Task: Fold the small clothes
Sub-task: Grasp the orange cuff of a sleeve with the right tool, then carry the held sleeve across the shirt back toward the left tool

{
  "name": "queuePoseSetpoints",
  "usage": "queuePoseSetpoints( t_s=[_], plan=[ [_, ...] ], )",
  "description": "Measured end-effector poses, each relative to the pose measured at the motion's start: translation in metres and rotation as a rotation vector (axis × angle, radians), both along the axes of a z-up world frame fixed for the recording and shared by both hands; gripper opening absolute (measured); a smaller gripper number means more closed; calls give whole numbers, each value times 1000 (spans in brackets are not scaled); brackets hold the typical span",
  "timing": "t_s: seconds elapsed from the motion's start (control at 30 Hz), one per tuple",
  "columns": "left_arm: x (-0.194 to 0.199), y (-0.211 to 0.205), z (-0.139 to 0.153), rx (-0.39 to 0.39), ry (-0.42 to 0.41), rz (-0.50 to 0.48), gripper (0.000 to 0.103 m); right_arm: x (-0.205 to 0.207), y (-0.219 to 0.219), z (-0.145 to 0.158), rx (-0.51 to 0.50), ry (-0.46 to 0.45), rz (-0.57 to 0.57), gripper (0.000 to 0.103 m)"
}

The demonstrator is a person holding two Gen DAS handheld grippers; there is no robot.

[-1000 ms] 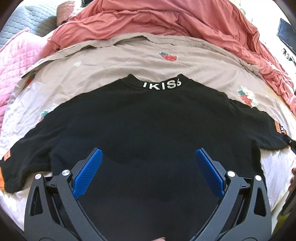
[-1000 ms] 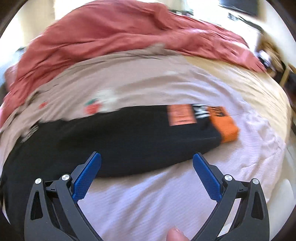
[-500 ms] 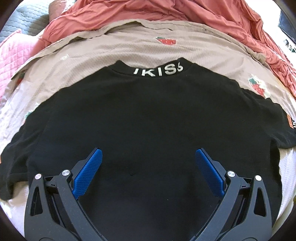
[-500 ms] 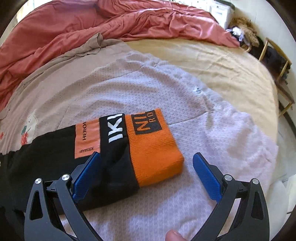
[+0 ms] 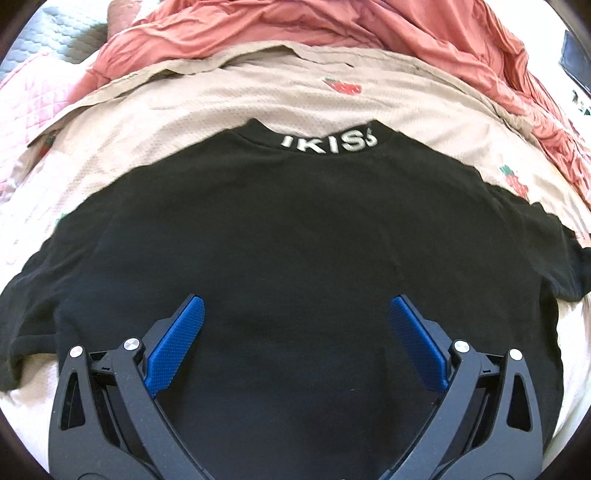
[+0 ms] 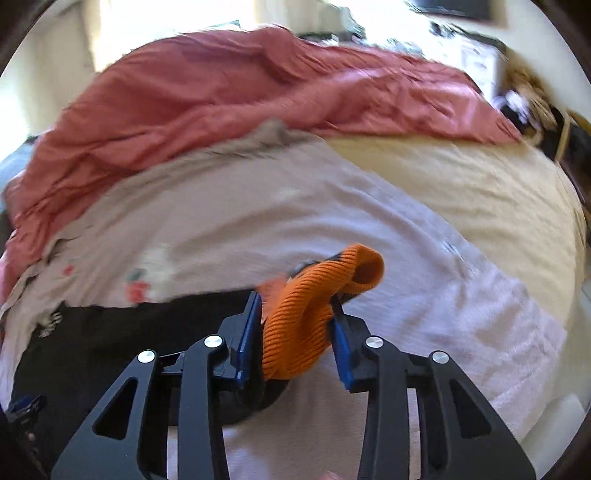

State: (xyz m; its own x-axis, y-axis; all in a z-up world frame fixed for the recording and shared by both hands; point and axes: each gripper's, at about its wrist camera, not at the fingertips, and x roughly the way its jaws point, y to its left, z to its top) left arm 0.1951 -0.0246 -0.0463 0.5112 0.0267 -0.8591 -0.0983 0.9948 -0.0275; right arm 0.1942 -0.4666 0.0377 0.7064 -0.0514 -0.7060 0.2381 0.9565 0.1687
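Left hand-held gripper (image 5: 295, 317) hung low over the lower body of the black T-shirt (image 5: 295, 240), jaws spread wide, blue pads (image 5: 177, 343) well apart and nothing between them. Whether the pads touched the cloth could not be told.

Right hand-held gripper (image 6: 295, 314) was clamped on the orange ribbed sleeve cuff (image 6: 306, 314) of the same shirt. The cuff bunched up between the two pads and curled over above them; black sleeve fabric (image 6: 147, 325) trailed away to the left, along the bed. The right wrist view was motion-blurred, so finer detail of the cuff was not readable.

The T-shirt lay spread flat, back side up, on a pale beige sheet with strawberry print (image 5: 343, 85). Its collar pointed away from the left camera, with white lettering (image 5: 328, 142) across the neckband. One sleeve (image 5: 22, 314) reached to the left edge of the left wrist view; the other sleeve ran off to the right.

Beyond the collar the sheet continued to a crumpled coral-red blanket (image 5: 295, 33) heaped across the far side of the bed. A pink quilted cover (image 5: 29, 96) showed at far left. In the right wrist view a cream-yellow bedspread (image 6: 461, 184) lay to the right of the sheet.
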Motion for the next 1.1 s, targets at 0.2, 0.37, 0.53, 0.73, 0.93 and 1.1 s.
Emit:
queuePoseSetpoints(
  t_s=[0.2, 0.37, 0.53, 0.73, 0.93, 1.1],
  plan=[
    [-7, 17, 16, -13, -36, 31, 95, 15, 78, 34, 39, -82, 193, 19],
    [-16, 34, 24, -43, -54, 59, 95, 29, 153, 40, 75, -95, 350, 16],
    [-23, 53, 24, -53, -61, 102, 95, 40, 223, 25, 109, -59, 488, 10],
    [-28, 71, 15, -80, -45, 136, 95, 40, 294, -13, 142, 32, 620, 6],
    [-28, 68, 10, -103, -28, 113, 95, 23, 297, -15, 194, 9, 684, 16],
    [-21, 45, 18, -128, -41, 49, 95, 11, 265, -14, -14, -4, 667, 49]
  ],
)
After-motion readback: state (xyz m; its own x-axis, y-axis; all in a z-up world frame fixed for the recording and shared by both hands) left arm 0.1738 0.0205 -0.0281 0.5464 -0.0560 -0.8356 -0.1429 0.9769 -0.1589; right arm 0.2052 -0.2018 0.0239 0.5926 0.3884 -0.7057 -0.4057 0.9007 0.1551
